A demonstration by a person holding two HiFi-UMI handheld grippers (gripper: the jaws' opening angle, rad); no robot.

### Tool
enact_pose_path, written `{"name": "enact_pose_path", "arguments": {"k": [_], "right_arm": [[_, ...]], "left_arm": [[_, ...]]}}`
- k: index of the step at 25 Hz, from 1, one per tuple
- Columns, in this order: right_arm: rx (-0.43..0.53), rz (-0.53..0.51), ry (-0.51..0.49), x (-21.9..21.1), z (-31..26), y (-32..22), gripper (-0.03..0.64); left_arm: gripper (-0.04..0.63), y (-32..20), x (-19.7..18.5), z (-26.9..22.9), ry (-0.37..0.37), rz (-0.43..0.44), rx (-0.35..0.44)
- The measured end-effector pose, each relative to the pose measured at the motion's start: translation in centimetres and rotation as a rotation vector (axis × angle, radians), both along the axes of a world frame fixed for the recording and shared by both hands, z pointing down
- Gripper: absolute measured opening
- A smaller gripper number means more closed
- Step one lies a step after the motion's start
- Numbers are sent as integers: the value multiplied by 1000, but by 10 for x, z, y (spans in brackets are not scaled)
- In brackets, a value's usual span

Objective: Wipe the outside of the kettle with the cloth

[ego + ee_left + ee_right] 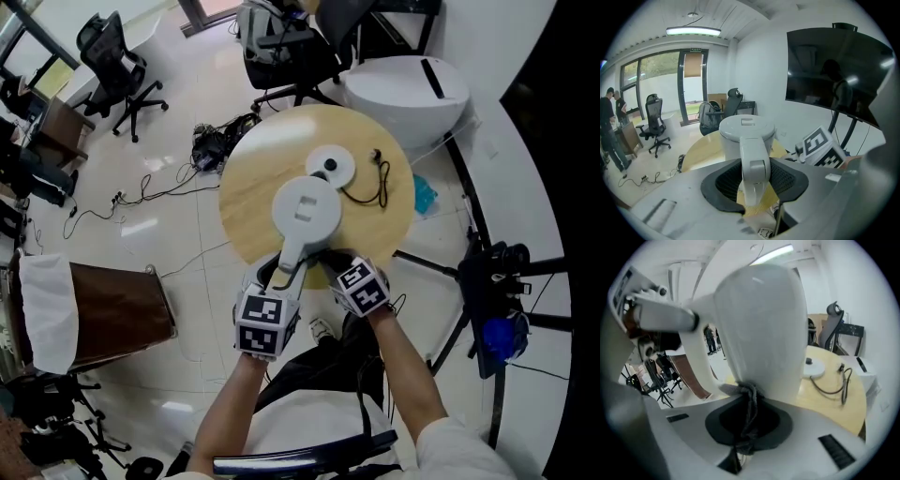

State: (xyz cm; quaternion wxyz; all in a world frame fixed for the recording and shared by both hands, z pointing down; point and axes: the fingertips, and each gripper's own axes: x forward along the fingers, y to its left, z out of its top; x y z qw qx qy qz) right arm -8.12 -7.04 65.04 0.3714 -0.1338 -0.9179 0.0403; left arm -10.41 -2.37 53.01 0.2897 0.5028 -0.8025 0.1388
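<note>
The room has a pale, glossy floor [178, 112] with loose cables on it, and a round wooden table [248, 211] stands in the middle. Nearest, the person's two forearms reach in from the bottom of the head view, and the frame edge cuts off the rest of the body.

The left gripper [281, 279] is clamped on the handle [754, 164] of the white kettle [305, 208], with a dark pad pressing on either side. The handle's lower end is lost behind the gripper's own body. Just to its right, the right gripper [747, 425] has its jaws closed on a dark grey cloth [749, 401]. The cloth bunches up out of the jaws and touches the kettle's wall low down. From above the cloth can hardly be made out, tucked under the gripper and the kettle's rim.

The kettle is over the near edge of the table, lid up. Its bottom is hidden in every view, so I cannot tell whether it stands on the wood or is held just off it. Its far side is out of sight too.

Farther back, a round white base [330, 166] lies on the table apart from the kettle, and a black cord [370, 187] curls to its right. To the left of the table is a brown cabinet [122, 309] with a white sheet over its left end. To the right is a black tripod [487, 272], partly cut off.

Beyond the table are black office chairs [117, 70] and a dark screen [834, 75]. At the far left are people [609, 126] too small to make out.
</note>
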Motion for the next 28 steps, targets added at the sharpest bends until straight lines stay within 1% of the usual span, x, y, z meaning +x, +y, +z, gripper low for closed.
{"name": "enact_pose_path", "arguments": {"k": [4,6,9,11,17,21,28], "right_arm": [[2,38,-193,0,-88,-9,31],[19,48,-265,0,-121,-13,31],[34,62,-331,1,-150,-15,31],[30,69,-338,3,-153,-15,31],[13,95,-249,0,-106,-14,31],[-7,97,-171,-3,-65,-12,31],[10,60,24,-1,21,-11,31]], "left_arm": [[167,2,-2,-1,0,5,-1],[167,2,-2,0,-1,7,-2],[167,3,-3,0,-1,11,-8],[167,3,-4,-1,-2,14,-10],[167,3,-4,-1,-4,25,-20],[167,3,-4,-3,0,29,-14],[167,3,-4,-4,0,43,5]]}}
